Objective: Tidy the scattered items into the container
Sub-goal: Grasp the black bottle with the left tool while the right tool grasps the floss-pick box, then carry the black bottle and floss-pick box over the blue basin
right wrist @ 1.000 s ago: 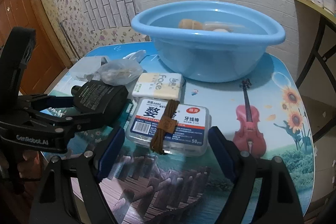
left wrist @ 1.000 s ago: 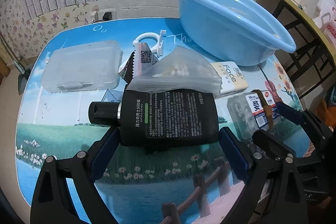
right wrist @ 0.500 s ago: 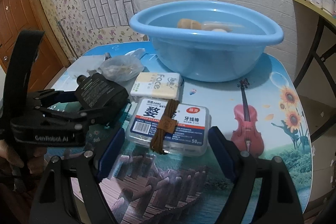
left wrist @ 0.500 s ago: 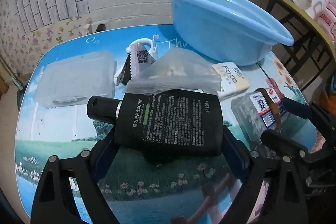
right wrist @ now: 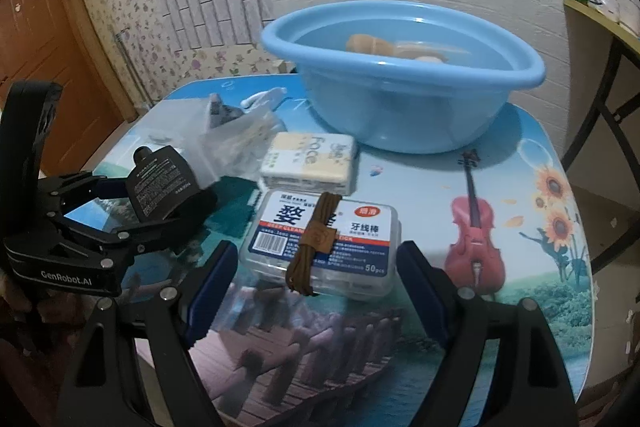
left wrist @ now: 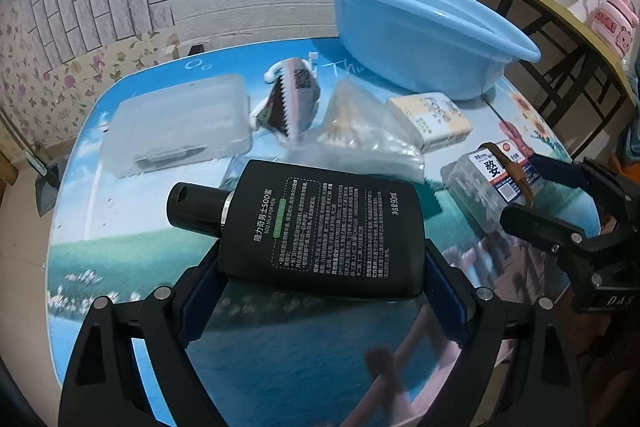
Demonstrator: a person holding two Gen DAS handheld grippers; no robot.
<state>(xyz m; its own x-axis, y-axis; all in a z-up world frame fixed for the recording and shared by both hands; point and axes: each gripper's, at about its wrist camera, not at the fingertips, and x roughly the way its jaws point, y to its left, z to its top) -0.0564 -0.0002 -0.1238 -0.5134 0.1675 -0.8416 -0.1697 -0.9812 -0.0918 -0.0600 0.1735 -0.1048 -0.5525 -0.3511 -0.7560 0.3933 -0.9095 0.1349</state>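
My left gripper (left wrist: 320, 287) is shut on a flat black lotion bottle (left wrist: 320, 223) and holds it lifted above the table; it also shows in the right wrist view (right wrist: 160, 187). My right gripper (right wrist: 316, 291) is open, its jaws either side of a clear floss-pick box (right wrist: 324, 239) with a brown cord bundle (right wrist: 316, 239) on top. The blue basin (right wrist: 400, 79) stands at the back of the table with tan items inside. A yellow-white tissue pack (right wrist: 308, 163), a clear bag of cotton swabs (left wrist: 360, 131) and a frosted plastic case (left wrist: 176, 123) lie on the table.
A dark sachet with a white hook (left wrist: 292, 99) lies behind the swab bag. A wooden shelf (left wrist: 560, 11) with small items stands to the right of the table. A brown door (right wrist: 36, 39) is at the left. The wall is close behind the basin.
My left gripper has closed on the black bottle and lifted it off the table. My right gripper has stayed around the floss box.
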